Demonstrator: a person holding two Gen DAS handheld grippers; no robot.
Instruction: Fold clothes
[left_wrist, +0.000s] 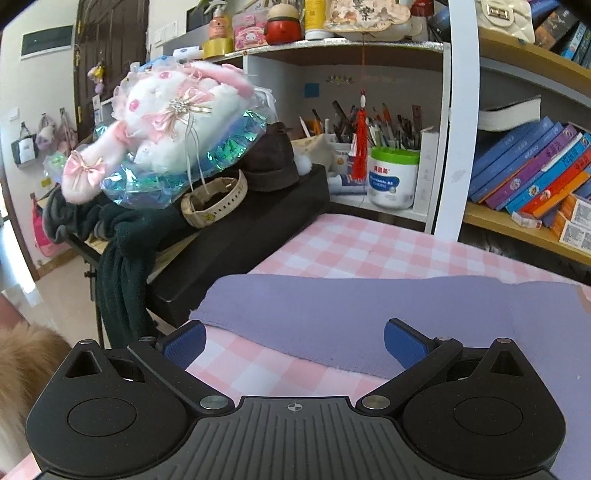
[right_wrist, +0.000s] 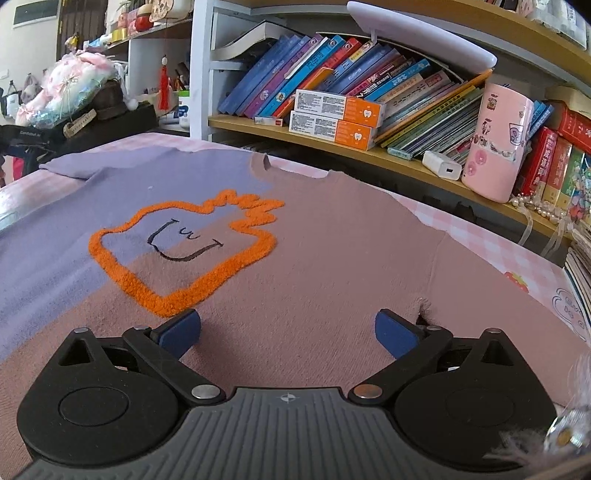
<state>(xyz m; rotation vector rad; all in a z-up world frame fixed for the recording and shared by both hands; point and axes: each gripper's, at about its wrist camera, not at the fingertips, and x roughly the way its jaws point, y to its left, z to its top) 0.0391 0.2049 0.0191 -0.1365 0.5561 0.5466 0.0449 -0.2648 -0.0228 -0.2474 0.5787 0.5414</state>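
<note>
Left wrist view is showing the left gripper (left_wrist: 294, 341) gaping over a sweater (left_wrist: 369, 314); behind, a pen holder (left_wrist: 341, 147) is holding pens. Right gripper (right_wrist: 288, 334) is likewise hanging wide apart above the sweater (right_wrist: 314, 258).

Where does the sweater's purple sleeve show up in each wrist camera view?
Left wrist: purple sleeve lies across the centre, just beyond the open left gripper.
Right wrist: it runs to the far left edge, far from the open right gripper.
Shared landmark: the red tassel.
</note>
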